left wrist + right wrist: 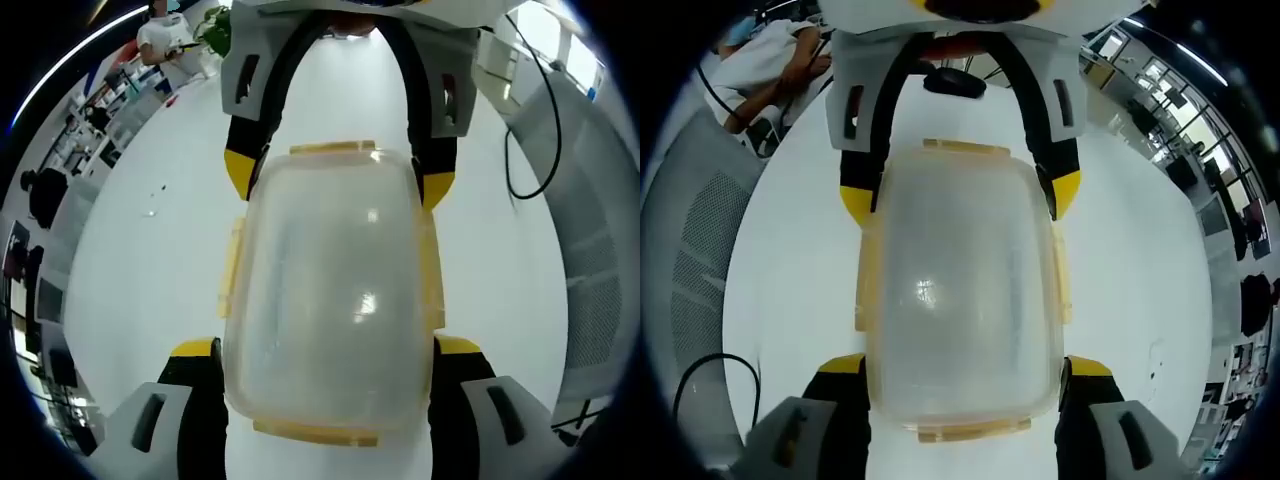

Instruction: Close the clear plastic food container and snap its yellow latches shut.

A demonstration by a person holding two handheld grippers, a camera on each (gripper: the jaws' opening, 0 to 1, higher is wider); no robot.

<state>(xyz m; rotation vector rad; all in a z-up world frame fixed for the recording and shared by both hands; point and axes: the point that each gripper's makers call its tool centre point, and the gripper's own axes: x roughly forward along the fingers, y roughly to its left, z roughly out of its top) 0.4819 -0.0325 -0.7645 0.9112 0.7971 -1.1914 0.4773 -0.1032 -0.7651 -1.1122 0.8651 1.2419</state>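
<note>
**One container, two grippers, four latches**

While one clear container (330, 300) is set lid-on upon the white table (140, 260), it is flanked by the spread jaws of left gripper (325, 365) and right gripper (965, 380); four yellow latches (232, 268) are counted.

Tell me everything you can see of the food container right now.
The container is a rounded rectangular box of cloudy clear plastic, lid on, with yellow latches on all four sides. It sits on the white table between the two facing grippers, whose yellow-tipped jaws flank both ends. Whether the latches are snapped, or the jaws touch it, cannot be told.
</note>
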